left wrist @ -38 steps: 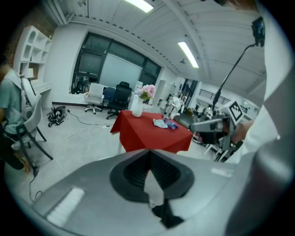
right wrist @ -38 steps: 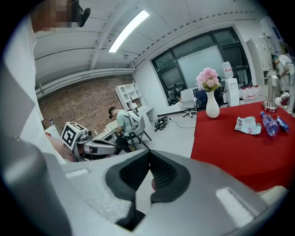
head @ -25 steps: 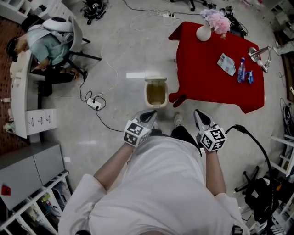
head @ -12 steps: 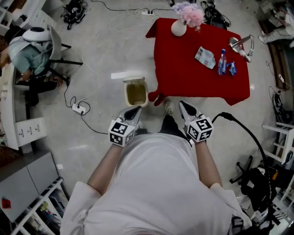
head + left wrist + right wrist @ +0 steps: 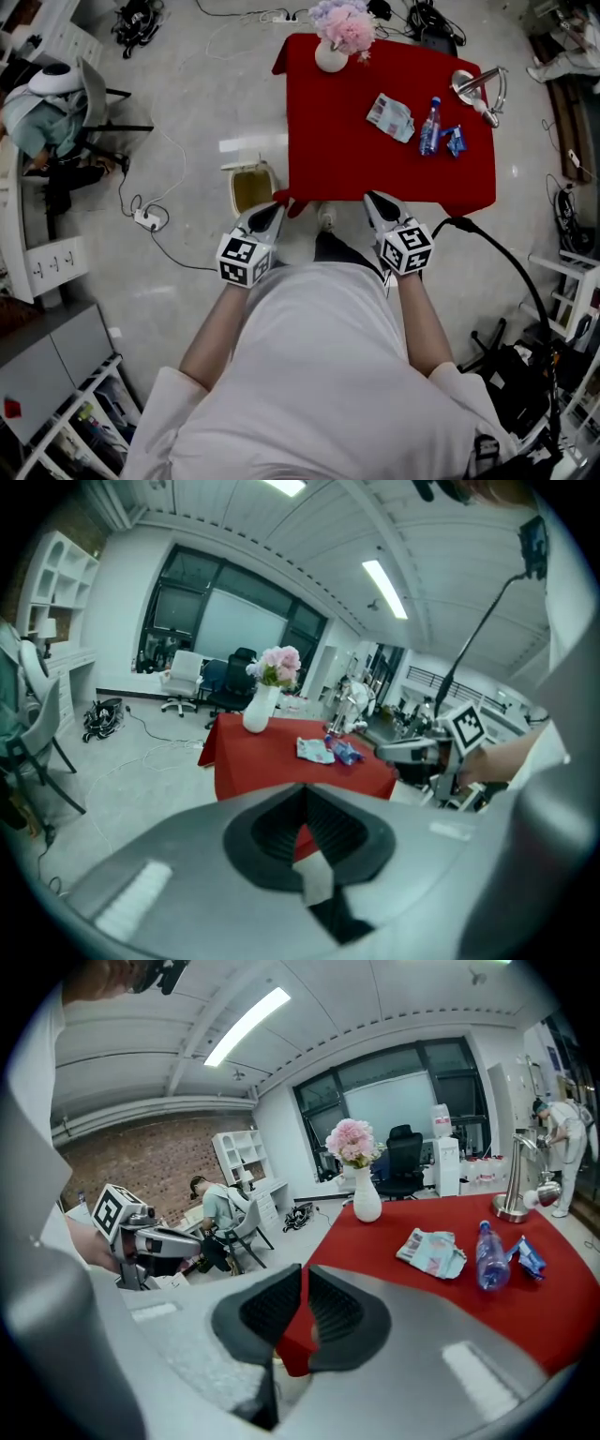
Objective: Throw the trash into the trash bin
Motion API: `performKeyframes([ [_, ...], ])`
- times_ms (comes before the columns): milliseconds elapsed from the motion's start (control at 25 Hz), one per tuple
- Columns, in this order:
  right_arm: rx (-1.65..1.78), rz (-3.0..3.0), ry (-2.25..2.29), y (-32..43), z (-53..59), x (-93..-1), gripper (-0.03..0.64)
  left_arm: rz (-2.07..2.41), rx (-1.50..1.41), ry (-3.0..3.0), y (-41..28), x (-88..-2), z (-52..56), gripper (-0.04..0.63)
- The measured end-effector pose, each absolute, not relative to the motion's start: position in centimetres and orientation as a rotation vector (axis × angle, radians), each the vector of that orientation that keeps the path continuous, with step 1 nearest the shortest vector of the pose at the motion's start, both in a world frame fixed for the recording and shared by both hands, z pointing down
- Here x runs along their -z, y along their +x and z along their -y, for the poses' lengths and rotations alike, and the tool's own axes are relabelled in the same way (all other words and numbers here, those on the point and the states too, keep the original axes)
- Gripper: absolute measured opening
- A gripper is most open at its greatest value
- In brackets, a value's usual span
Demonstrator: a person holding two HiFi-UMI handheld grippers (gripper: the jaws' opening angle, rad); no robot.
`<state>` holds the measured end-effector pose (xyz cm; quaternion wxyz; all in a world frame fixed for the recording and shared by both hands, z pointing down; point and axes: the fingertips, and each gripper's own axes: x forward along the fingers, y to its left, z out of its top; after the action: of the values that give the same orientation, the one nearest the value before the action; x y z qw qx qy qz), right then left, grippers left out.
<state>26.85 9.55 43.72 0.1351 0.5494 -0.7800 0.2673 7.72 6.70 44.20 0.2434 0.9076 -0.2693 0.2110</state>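
both grippers up at the near edge of the red tabletop [image 5: 347,131], nothing picked up yet. left gripper [image 5: 270,211]: jaws closed, pads meeting at the tips, empty. right gripper [image 5: 375,202]: jaws have just been opening and are parted by a thin slit, nothing between them, only red cloth showing through the gap.

the trash is on the far right part of the tabletop, well apart from both grippers: crumpled wrapper [image 5: 390,117], plastic bottle [image 5: 429,127] just beside it, small blue packet [image 5: 455,141] touching or nearly touching the bottle. cannot tell whether the bottle is upright or lying. print on the packet is too small to read.

trash bin [image 5: 246,169] is on the floor by the tabletop's left near corner, lid up. its near edge is covered by the left gripper's tip, and the inside is too dark to make out. in the left gripper view the gripper body hides it.

white vase with pink flowers [image 5: 331,56] sits at the far left corner. the metal stand [image 5: 473,86] at far right is hard to identify. the person's torso blocks the floor below the grippers.
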Motion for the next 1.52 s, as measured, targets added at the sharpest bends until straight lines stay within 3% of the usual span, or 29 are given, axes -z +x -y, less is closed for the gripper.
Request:
performKeyframes([
  [680,-0.879,1.967,1.790,47.2,-4.0,-49.1,0.064,0.679,-0.716,2.469,22.5,-46.5,-1.3,0.005],
  [1000,-0.944,1.826,1.801,53.1,-1.6,-52.3,0.101,0.632,-0.770,2.449,27.9,-48.3,1.1,0.005],
  [1200,-1.020,1.718,1.814,55.5,-0.9,-55.2,0.179,0.599,-0.797,2.452,30.1,-48.7,1.9,0.005],
  [1400,-1.136,1.581,1.859,57.6,0.1,-58.1,0.302,0.605,-0.815,2.432,30.4,-49.1,2.6,0.005],
  [1520,-1.228,1.499,1.838,58.0,0.3,-60.9,0.327,0.625,-0.823,2.405,29.7,-49.8,2.9,0.005],
])
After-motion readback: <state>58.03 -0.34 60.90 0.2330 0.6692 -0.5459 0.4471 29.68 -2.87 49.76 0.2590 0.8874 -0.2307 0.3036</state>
